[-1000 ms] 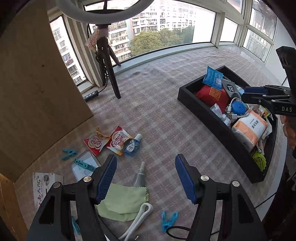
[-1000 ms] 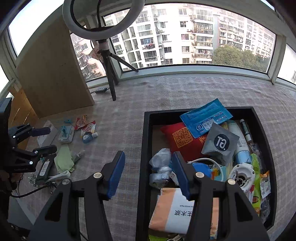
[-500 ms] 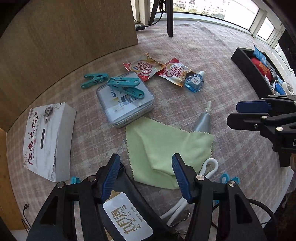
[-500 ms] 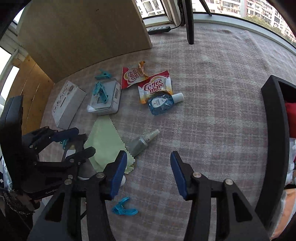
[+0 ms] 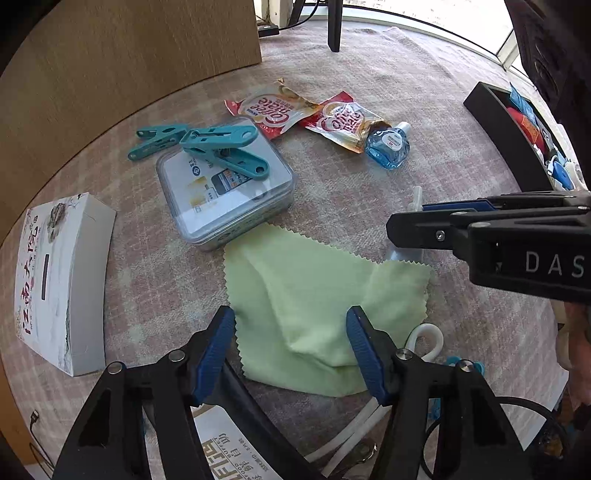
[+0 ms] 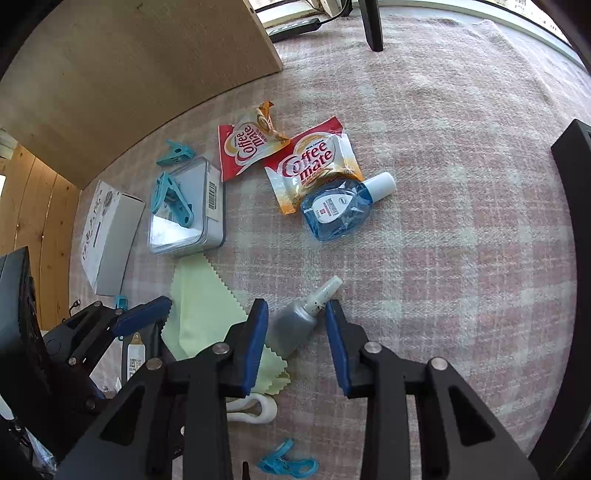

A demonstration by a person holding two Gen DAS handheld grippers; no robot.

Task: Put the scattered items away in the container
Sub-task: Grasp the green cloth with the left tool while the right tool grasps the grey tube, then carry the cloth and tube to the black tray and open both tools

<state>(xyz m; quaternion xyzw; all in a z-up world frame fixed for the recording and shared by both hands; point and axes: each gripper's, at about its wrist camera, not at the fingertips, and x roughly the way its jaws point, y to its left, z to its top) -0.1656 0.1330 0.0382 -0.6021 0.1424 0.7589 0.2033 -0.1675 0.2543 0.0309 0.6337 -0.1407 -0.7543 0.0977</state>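
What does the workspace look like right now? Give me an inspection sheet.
Surface: pink plaid cloth.
Job's things: grey tube between the right hand-held gripper's fingers; green cloth ahead of the left hand-held gripper; two Coffee mate sachets; blue bottle; clear case with teal clip on it; black container at right.
Clutter: white box.
Grippers: left hand-held gripper open; right hand-held gripper open.
Cables: black cable near edge.
Surroundings: wooden panel.

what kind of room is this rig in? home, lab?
Likely a home sunroom or window bay used as a recording spot, not a lab. A checked cloth covers the surface under household clutter: Coffee mate sachets, a green wiping cloth, clothes pegs. A window frame runs along the far edge.
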